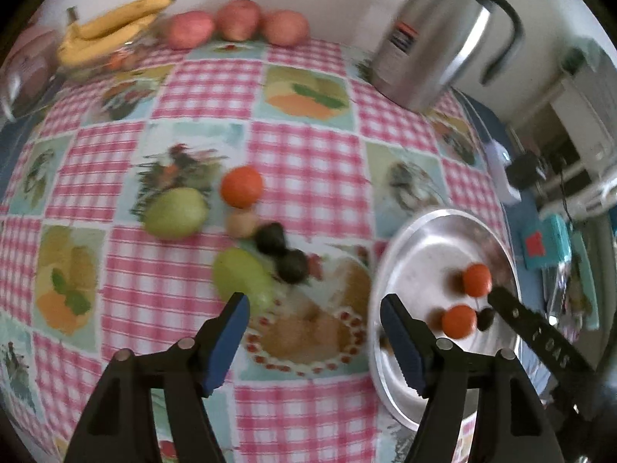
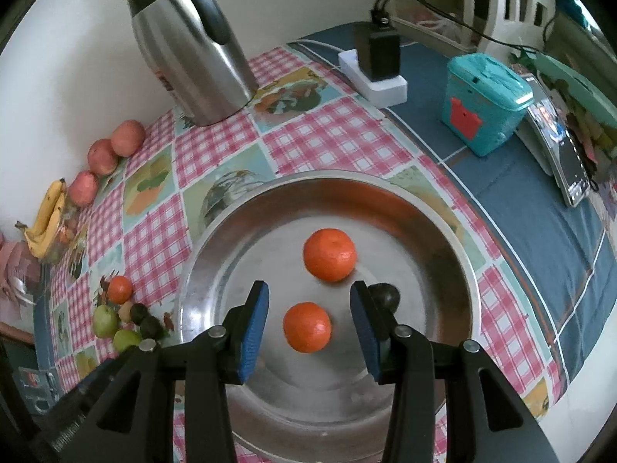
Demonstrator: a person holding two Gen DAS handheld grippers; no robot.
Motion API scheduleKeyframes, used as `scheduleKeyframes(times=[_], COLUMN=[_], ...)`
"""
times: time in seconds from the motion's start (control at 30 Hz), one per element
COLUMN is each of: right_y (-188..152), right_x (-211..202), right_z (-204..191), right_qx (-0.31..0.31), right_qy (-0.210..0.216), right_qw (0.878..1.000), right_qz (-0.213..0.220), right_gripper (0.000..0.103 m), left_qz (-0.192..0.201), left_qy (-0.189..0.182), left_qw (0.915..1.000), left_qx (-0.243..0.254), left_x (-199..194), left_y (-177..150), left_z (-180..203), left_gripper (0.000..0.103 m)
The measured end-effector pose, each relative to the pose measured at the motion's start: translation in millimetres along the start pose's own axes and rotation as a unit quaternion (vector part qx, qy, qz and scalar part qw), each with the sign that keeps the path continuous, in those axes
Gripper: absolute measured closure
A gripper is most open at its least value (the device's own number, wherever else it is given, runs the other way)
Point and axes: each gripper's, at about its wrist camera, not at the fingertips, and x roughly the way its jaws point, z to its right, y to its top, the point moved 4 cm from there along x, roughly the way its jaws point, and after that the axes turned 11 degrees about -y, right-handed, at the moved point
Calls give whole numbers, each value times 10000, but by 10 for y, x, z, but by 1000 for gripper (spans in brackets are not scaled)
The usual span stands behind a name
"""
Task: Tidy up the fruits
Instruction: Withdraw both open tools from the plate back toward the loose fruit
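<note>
Two tangerines (image 2: 329, 254) and a dark fruit (image 2: 385, 295) in the metal plate (image 2: 246, 231); kettle (image 2: 193, 46) behind; loose fruit cluster (image 2: 123, 316) on the tablecloth (image 2: 308, 135) left of the plate

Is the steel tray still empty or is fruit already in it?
Not empty. The steel tray holds two oranges and one dark fruit near the right gripper.

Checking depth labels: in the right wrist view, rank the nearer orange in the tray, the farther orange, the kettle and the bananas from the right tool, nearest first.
1. Nearer orange, between the open fingers.
2. Farther orange, mid-tray.
3. Kettle, back, by the wall, and bananas, far left: too close to call.
</note>
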Motion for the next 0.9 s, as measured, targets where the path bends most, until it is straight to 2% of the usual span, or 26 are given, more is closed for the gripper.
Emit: scheduleKeyframes(times=[0.27, 0.3, 0.33, 0.37, 0.47, 0.53, 0.57, 0.63, 0.77, 0.9], right_y=[-22, -25, -27, -31, -39, -48, -53, -61, -65, -60], right_x=[-27, -27, -26, -27, -26, -19, -14, -15, -40, -104], right_z=[-149, -169, -191, -216, -268, -296, -313, -338, -390, -445], right_qx=[-296, -340, -390, -438, -557, -629, -674, -725, -772, -827], right_qy=[3, 2, -4, -16, -65, -81, -85, -60, 57, 126], right_qw=[9996, 9994, 9992, 9990, 9984, 9979, 9976, 9972, 9968, 9958], right_qz=[33, 33, 39, 54, 93, 124, 131, 162, 213, 362], right_gripper=[56, 52, 39, 29, 26, 23, 17, 10, 10, 10], left_qz=[321, 351, 365, 386, 467, 531, 557, 637, 761, 841], left_qy=[288, 323, 344, 370, 482, 631, 674, 778, 936, 943], left_qw=[9983, 9978, 9975, 9971, 9957, 9949, 9947, 9940, 9925, 9919], left_qx=[-400, -453, -494, -547, -643, -575, -543, -432, -216, -128], left_x=[-229, -250, -261, -271, -313, -316, -326, -340, -374, -409], left_y=[145, 159, 169, 175, 187, 204, 204, 213, 229, 250], left_z=[-424, -476, -510, -547, -656, -682, -691, -684, -666, -661], left_gripper=[28, 26, 25, 20, 15, 6, 0, 0, 0, 0])
